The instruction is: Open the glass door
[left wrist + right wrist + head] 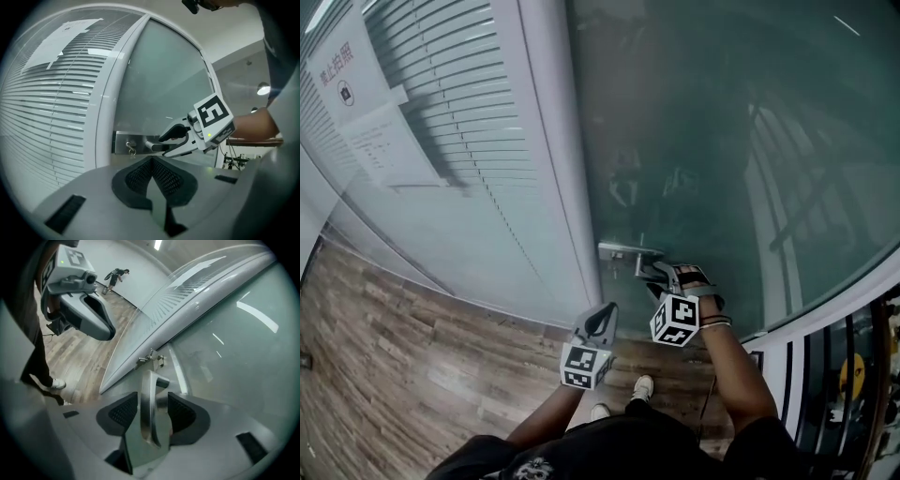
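The glass door is seen as a frosted, greenish pane set to the right of a white frame. A brushed-metal lever handle is mounted on a metal plate at the pane's left edge. The handle is straddled by the right gripper, whose jaws are spread wide and not clamped on it. The left gripper is held nearer, off the door, its fingers brought together on nothing.
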